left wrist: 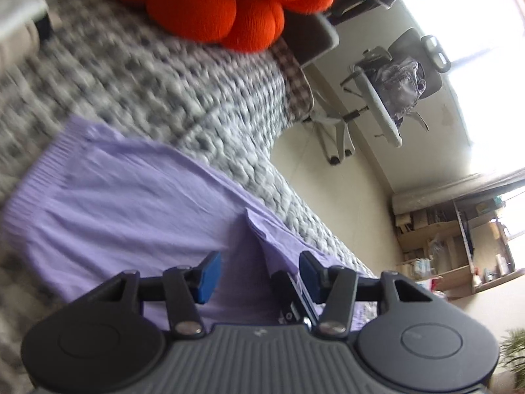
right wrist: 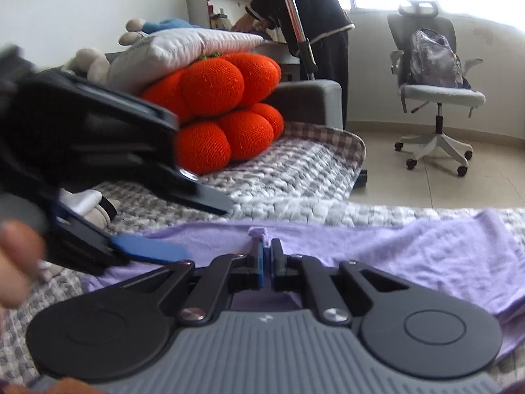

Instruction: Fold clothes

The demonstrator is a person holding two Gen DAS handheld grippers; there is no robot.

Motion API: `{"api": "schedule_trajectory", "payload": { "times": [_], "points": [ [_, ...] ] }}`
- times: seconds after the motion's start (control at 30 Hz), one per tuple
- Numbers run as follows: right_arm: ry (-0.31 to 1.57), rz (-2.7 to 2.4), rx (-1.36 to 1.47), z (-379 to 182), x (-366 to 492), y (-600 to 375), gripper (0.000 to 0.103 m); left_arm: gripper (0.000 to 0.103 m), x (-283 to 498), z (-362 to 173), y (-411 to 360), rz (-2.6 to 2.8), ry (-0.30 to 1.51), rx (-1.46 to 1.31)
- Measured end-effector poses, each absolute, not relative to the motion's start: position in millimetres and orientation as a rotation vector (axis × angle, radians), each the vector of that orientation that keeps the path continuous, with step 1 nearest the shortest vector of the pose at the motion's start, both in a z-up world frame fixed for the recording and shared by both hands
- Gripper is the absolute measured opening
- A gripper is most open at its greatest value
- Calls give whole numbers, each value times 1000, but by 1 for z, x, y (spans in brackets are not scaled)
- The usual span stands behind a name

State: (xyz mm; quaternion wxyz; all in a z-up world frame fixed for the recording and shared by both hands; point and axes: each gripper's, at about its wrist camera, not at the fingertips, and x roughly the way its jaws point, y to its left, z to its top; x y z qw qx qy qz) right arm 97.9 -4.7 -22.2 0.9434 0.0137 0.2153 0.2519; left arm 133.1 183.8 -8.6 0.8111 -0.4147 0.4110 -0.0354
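Note:
A lilac garment (left wrist: 131,203) lies spread on the grey knitted bed cover (left wrist: 183,92), its ribbed hem towards the upper left. My left gripper (left wrist: 259,275) hovers over it, open, with a raised fold of the cloth and the right gripper's fingers (left wrist: 292,295) between its blue pads. In the right wrist view my right gripper (right wrist: 267,262) is shut on a small pinch of the lilac garment (right wrist: 410,246), which sticks up above the pads. The left gripper's lower pad (right wrist: 151,249) reaches in from the left, just beside that pinch, with a hand (right wrist: 16,262) behind it.
Orange knitted cushions (right wrist: 223,115) under a white pillow (right wrist: 183,46) sit at the bed's far end, with plush toys beside them. Beyond the bed edge are bare floor and a grey office chair (right wrist: 436,88) holding a bag. A person in dark clothes (right wrist: 315,16) stands by the bookshelf.

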Motion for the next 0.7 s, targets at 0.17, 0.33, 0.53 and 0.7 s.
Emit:
{"api": "schedule_trajectory", "payload": {
  "times": [0.17, 0.33, 0.53, 0.7],
  "points": [
    [364, 559, -119, -23, 86, 2, 7, 53, 158, -20, 174, -140, 901, -893],
    [352, 565, -155, -30, 90, 1, 7, 46, 174, -34, 172, -141, 934, -855],
    [340, 595, -161, -27, 88, 1, 7, 2, 180, -41, 178, -153, 924, -794],
    [341, 573, -155, -25, 85, 7, 7, 2, 175, -31, 183, -176, 850, -722]
  ]
}}
